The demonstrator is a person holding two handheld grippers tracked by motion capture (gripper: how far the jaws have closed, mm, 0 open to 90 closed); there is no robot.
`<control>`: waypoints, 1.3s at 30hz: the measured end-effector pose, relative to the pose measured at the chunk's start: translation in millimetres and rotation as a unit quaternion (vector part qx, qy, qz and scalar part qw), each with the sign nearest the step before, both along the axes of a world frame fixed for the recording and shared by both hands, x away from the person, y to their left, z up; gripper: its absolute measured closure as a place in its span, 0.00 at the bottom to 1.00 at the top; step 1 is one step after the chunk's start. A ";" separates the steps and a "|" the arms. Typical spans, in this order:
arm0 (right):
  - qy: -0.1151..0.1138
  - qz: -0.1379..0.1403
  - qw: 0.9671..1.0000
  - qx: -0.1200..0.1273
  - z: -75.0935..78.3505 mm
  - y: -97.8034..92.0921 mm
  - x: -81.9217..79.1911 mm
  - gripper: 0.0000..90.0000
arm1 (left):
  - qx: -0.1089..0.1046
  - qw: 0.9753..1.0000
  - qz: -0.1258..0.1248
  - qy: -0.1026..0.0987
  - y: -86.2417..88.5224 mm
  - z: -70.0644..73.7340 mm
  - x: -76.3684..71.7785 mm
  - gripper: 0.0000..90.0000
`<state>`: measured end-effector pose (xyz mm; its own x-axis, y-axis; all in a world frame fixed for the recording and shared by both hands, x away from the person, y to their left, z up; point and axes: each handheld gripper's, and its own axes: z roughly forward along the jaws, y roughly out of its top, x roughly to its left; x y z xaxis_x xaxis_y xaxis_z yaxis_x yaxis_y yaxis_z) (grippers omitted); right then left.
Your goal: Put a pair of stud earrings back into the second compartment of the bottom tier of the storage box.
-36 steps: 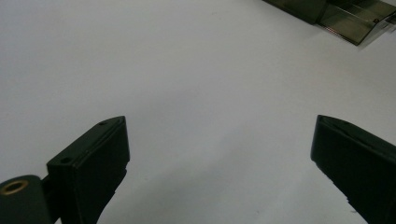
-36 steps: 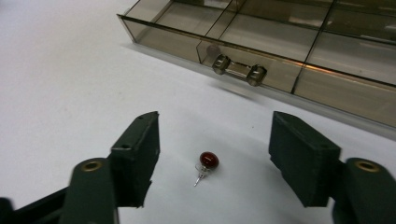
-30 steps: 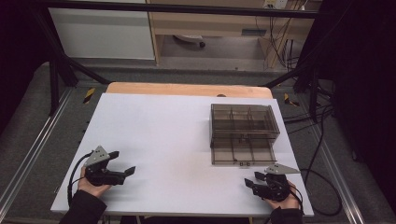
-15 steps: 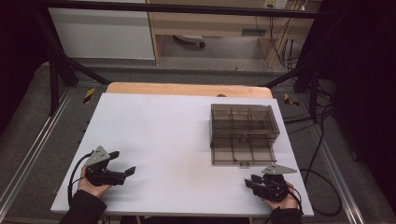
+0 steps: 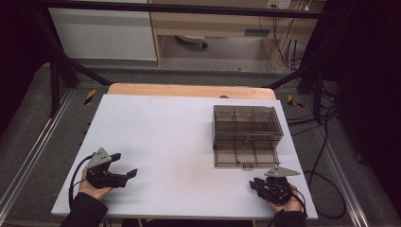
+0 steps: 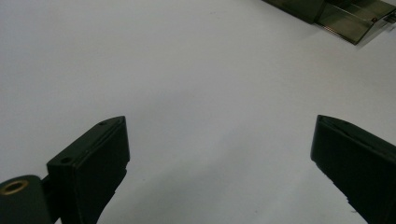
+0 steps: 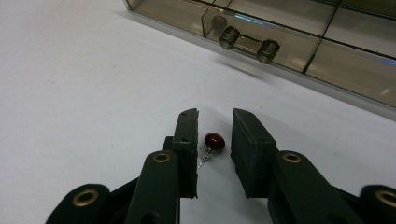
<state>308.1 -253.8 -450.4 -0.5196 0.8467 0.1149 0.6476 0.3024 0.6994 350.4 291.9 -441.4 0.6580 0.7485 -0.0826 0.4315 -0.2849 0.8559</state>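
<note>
Right gripper view: right hand-held gripper [image 7: 214, 122] part-open, gripping nothing; red bead earring [image 7: 214, 141] lies between its jaws on the worktop [image 7: 84, 84]. Risk: uneven closing may flick the bead sideways.

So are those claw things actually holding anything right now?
No. The left gripper gapes over bare table. The right gripper brackets a small red earring, but its jaws aren't closed on it.

Left gripper [image 5: 124, 165] fingers wide apart (right gripper [image 7: 214, 135] narrower).
</note>
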 end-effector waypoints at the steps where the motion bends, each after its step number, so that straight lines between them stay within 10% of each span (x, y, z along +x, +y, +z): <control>1: -0.001 0.000 1.000 -0.001 -0.1 0.0 0.0 0.81 | 0.000 1.000 0.000 0.000 0.0 0.0 0.0 0.05; 39: -0.011 -0.002 1.000 -0.011 7.6 -1.3 3.1 0.88 | -0.001 1.000 0.001 -0.001 0.4 0.6 -0.1 0.05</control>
